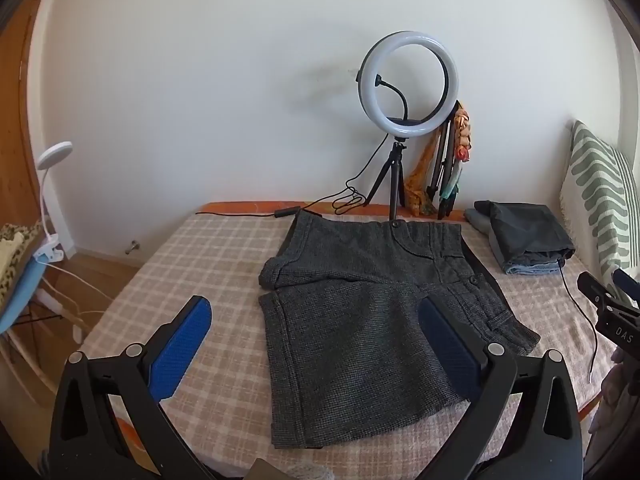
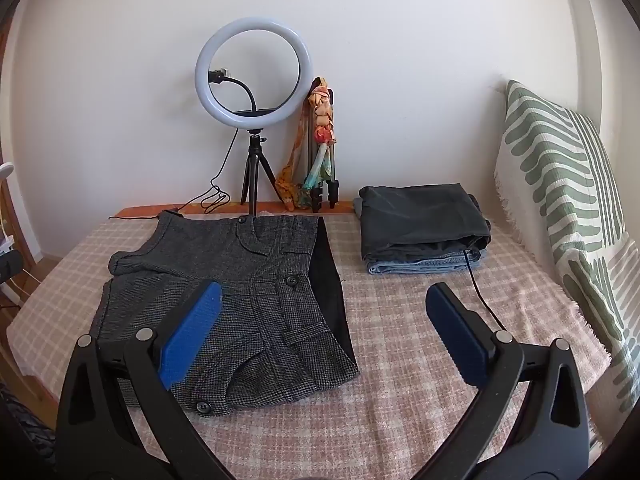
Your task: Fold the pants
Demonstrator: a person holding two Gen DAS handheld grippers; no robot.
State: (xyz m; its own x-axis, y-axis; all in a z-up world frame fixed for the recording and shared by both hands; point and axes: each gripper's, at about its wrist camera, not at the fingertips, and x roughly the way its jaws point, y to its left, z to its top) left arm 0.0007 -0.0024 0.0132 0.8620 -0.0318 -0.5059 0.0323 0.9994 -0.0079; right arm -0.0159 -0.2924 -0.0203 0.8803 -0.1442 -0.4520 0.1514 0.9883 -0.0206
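With both the left hand-held gripper (image 1: 316,330) and right hand-held gripper (image 2: 324,322) wide and empty, the grey shorts (image 1: 360,320) on the bed (image 1: 208,264) look soft and thick, best pinched at hems or waistband.

Both wrist cams sit low over near edge of bed (image 1: 224,248), tilted slightly down, facing the wall. Left cam looks from left of gray pants (image 1: 360,320), right cam from their right. 2 views share pants (image 2: 224,292), ring light (image 1: 409,82), folded stack (image 2: 420,224).
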